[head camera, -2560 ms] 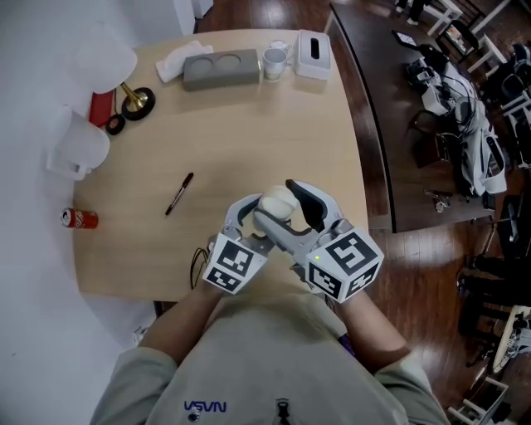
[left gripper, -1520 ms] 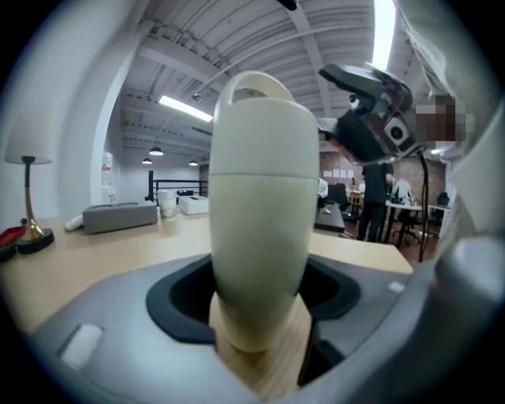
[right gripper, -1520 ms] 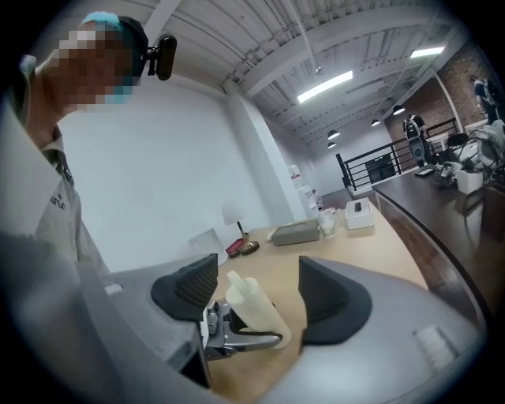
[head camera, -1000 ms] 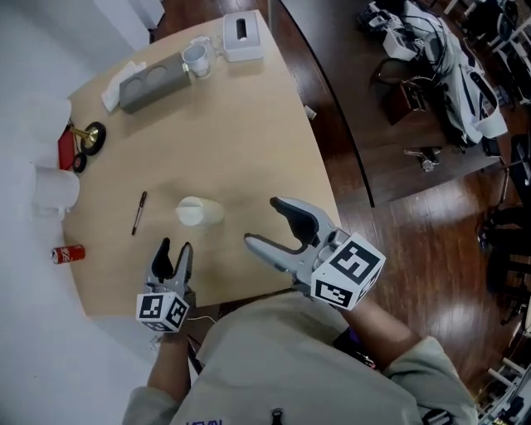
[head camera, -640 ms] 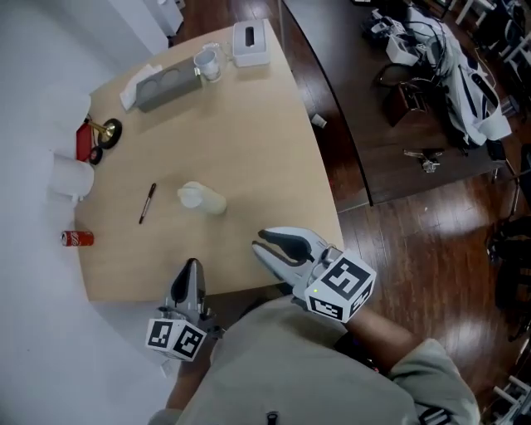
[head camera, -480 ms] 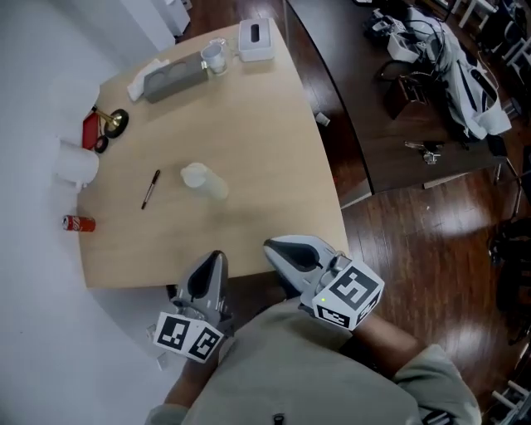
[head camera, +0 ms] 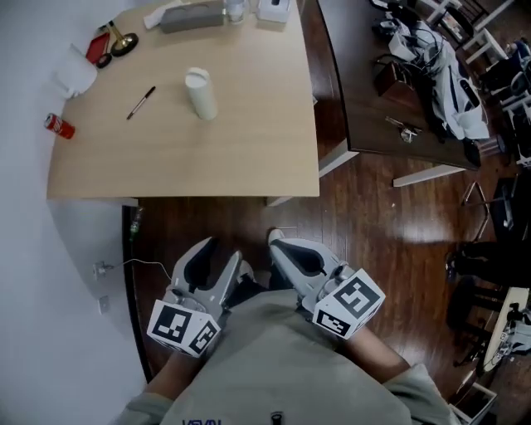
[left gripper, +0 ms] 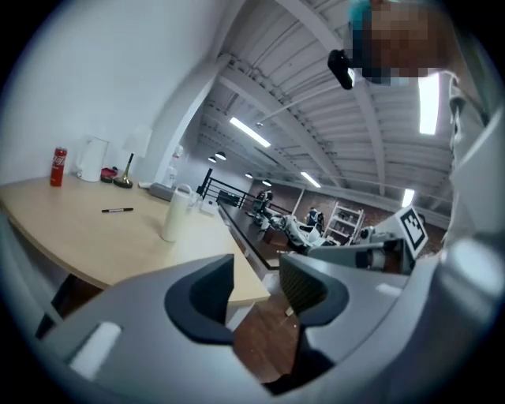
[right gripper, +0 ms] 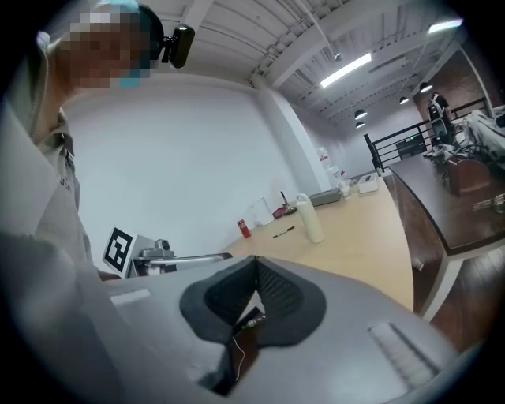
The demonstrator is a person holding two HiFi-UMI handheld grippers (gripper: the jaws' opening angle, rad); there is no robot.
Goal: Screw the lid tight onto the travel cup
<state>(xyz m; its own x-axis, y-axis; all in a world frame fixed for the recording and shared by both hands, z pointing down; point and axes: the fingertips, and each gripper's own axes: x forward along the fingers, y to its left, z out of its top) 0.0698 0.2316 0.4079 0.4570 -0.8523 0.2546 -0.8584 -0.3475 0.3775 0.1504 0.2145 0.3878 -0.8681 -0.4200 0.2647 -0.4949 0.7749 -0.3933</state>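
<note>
Right now your left claw (head camera: 220, 253) stands half released. Its jaws have just been opening, and the left gripper view shows nothing between them but floor and the tabletop's edge. Your right claw (head camera: 275, 243) is clenched pad to pad on nothing. Only a thin loose wire shows below its pads in the right gripper view. Both claws are pulled in against your body, side by side, over the wooden floor (head camera: 373, 207) and well apart from the tabletop (head camera: 249, 141).

The travel cup (head camera: 200, 93) stands upright and alone on the tabletop with the lid seated on top. Neither claw touches it. I judge the screwing step to be over, or at least paused. Whether the lid is truly tight cannot be told from here.

If you want another turn on it, both claws have to go forward over the near edge of the tabletop. The right one must open first. One claw should then steady the cup's body while the other closes on the lid.

The path to the cup looks free. A pen (head camera: 141, 101) lies just to the left of the cup, apart from it, and only matters if your left claw swings wide. A red can (head camera: 60, 126) sits at the tabletop's left rim, with a white jug (head camera: 76, 79) beyond it. A grey tray (head camera: 192, 17) lies along the far edge. All of these are well clear of the cup. A cable (head camera: 124, 266) trails on the floor to the left of your left claw, below the tabletop's near-left corner.
</note>
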